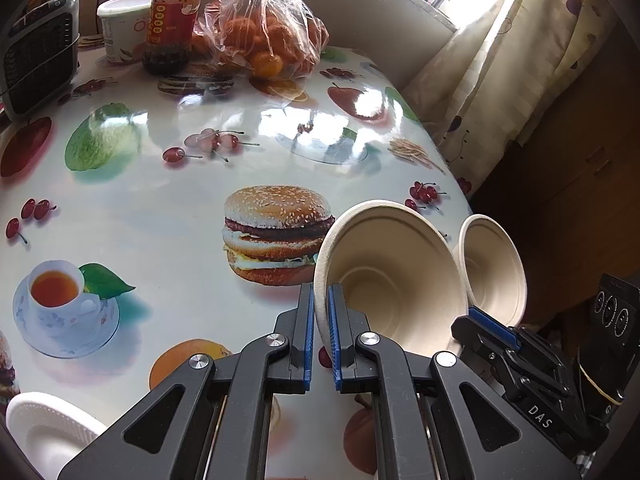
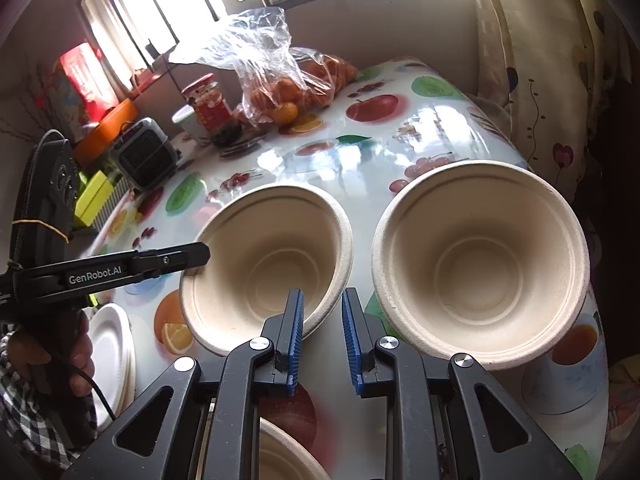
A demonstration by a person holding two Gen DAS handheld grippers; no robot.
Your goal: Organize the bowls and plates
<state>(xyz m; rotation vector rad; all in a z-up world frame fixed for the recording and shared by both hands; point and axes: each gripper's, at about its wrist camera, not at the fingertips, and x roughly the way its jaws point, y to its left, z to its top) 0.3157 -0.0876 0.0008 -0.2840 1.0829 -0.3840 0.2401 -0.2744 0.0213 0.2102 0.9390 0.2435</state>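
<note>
Bowls sitting side by side: left gripper [image 1: 319,322] pinching left bowl [image 2: 266,264] rim; right gripper [image 2: 322,340] nearly closed, nothing visibly pinched, right bowl [image 2: 480,260] lying just right of it.

A clear plastic bag of oranges [image 1: 264,36] sits at the far edge of the glossy fruit-printed worktop [image 1: 160,208] — beside it a red-labelled glass jar [image 1: 172,20], a white plastic tub [image 1: 120,26] and a small grey fan heater [image 1: 40,52]. Cream patterned curtain [image 1: 512,60] hangs right.

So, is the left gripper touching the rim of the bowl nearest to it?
Touching. The left wrist view shows the left gripper closed on the bowl, with both blue pads pressed against its rim.
</note>
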